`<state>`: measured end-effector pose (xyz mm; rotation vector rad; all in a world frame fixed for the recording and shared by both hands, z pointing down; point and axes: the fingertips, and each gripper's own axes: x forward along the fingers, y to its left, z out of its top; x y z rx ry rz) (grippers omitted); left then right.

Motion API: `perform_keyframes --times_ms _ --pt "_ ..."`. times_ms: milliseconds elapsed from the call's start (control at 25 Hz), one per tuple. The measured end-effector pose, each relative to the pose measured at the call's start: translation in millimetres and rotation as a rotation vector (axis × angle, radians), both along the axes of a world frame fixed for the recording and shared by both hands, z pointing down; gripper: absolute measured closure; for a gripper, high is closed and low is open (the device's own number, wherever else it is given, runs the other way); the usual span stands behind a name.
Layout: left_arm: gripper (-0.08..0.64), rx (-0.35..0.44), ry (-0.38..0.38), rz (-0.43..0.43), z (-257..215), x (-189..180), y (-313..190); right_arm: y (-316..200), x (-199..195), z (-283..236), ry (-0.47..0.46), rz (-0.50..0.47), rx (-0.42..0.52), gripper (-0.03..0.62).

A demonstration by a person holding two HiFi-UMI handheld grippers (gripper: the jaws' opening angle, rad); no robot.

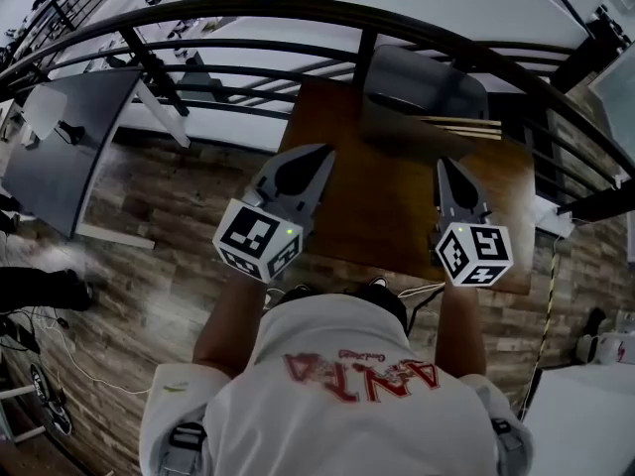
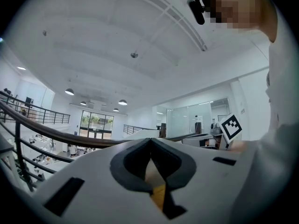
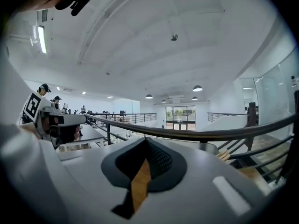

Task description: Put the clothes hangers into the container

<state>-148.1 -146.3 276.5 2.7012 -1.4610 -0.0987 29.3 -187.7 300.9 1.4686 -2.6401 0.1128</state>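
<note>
Hovering over the brown wooden table (image 1: 397,216), both of my grippers point toward its far edge, where a dark metal railing (image 1: 298,13) curves across. The dark grey container (image 1: 422,87) stands at that far edge. The wooden clothes hangers (image 1: 461,125) lie stacked at its near side. Their long axis runs left to right across the head view, nearly parallel to the table's far edge, and their pale ends point right, reaching the container's right side. I cannot tell whether they sit fully inside or rest on the rim.

My white shirt (image 1: 347,415) carries red lettering that, seen upside down from above, appears to read ANTA. The marker cubes show only black-and-white square patterns, with no words.

My left gripper (image 1: 319,157) has its jaws pressed together tip to tip, with nothing between them. The hangers are well apart from it, ahead and off to the right. My right gripper (image 1: 444,167) is likewise closed tight on nothing. The hangers lie just beyond its tips and a little to the right, not touching. In the right gripper view their ends show to the right of the jaw tips, beside the container's rim.
</note>
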Motion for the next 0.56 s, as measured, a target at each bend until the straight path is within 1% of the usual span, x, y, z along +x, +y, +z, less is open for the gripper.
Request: perform_keyframes --times_ms 120,280,560 --pt "0.551 0.003 -0.002 0.002 -1.0 1.6 7.1 6.6 1.3 -1.3 0.008 -0.002 0.004 0.591" --pt "0.551 0.007 0.001 -0.004 -2.6 -6.3 9.4 5.1 -7.6 -2.9 0.020 -0.008 0.007 0.591" --pt "0.551 -0.005 -0.010 -0.008 -7.3 2.1 -17.0 -22.5 -0.9 -7.7 0.019 -0.017 -0.005 0.591"
